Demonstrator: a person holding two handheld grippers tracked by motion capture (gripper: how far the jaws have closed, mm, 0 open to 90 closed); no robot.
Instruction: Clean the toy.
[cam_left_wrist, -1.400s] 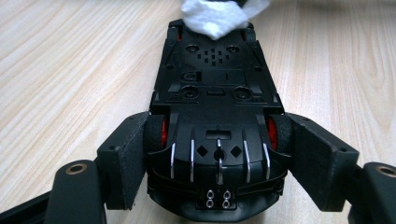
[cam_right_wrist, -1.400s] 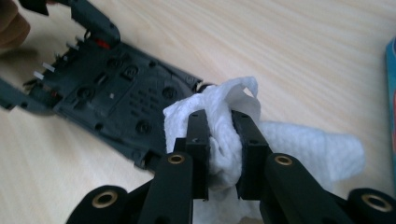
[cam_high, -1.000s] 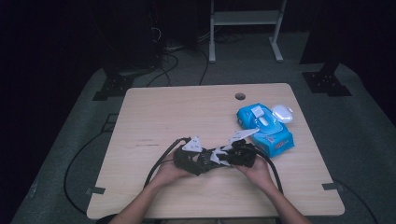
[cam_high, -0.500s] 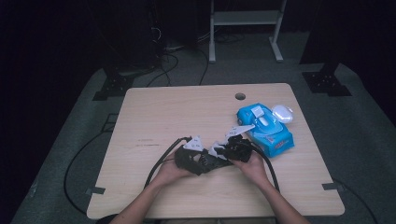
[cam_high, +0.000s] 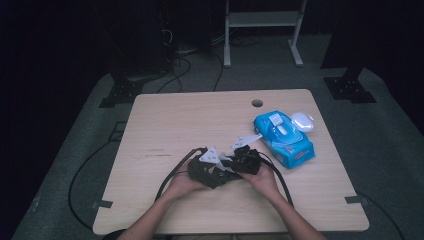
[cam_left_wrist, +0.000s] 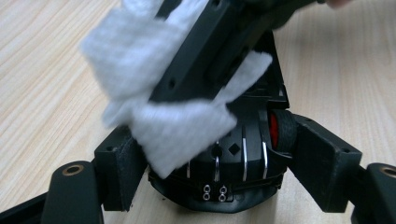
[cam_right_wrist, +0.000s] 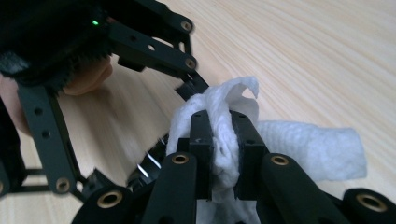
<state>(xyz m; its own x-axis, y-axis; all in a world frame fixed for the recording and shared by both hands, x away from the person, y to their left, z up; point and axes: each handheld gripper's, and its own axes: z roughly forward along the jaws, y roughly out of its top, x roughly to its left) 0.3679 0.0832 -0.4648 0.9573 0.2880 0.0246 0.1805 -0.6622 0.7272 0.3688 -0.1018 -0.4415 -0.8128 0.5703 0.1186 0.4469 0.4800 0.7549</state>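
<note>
White wipe (cam_right_wrist: 219, 140) pinched in right claw (cam_right_wrist: 220, 135) should rub gently across the black toy car (cam_left_wrist: 233, 158) clamped by left claw (cam_left_wrist: 215, 163).

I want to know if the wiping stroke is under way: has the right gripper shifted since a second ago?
Yes. The right gripper has slid left, away from the blue wipes pack.
</note>
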